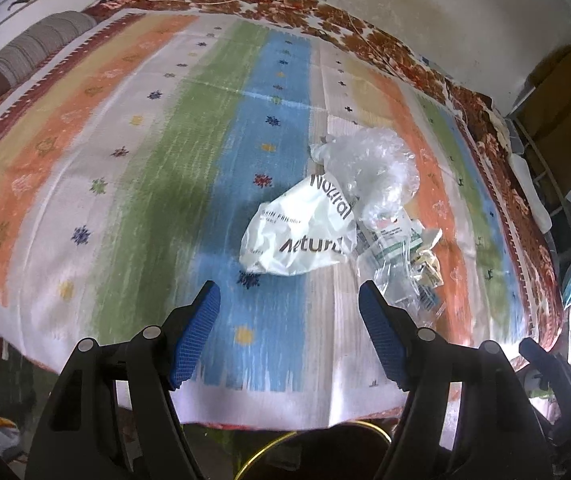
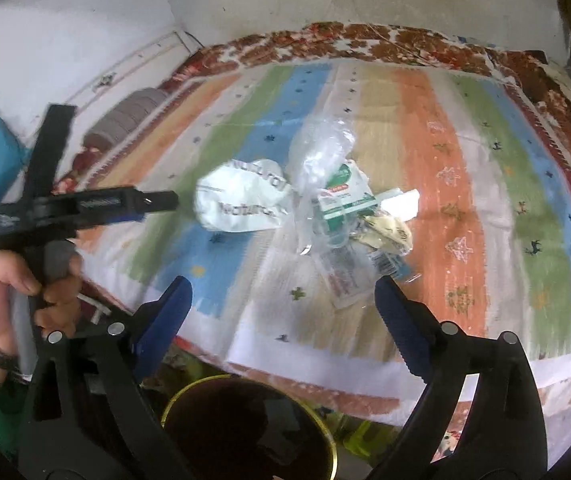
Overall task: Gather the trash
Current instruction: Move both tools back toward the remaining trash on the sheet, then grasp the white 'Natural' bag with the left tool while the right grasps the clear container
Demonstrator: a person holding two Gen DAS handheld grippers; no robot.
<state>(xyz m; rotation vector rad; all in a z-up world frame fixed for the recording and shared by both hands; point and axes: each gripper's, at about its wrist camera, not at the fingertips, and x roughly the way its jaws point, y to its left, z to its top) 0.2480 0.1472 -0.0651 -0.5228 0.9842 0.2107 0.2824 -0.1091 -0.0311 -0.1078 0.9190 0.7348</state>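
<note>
A pile of trash lies on the striped bedspread: a white bag printed "Natural", crumpled clear plastic, a green-and-white packet and small yellowish wrappers. My left gripper is open and empty, just short of the white bag. In the right wrist view the white bag, clear plastic, packet and wrappers lie ahead. My right gripper is open and empty, near the bed's front edge. The left gripper also shows in the right wrist view, left of the bag.
A dark round bin with a gold rim stands on the floor below the bed's front edge, also in the left wrist view. A grey bolster lies at the far left. Shelves and clutter stand to the right.
</note>
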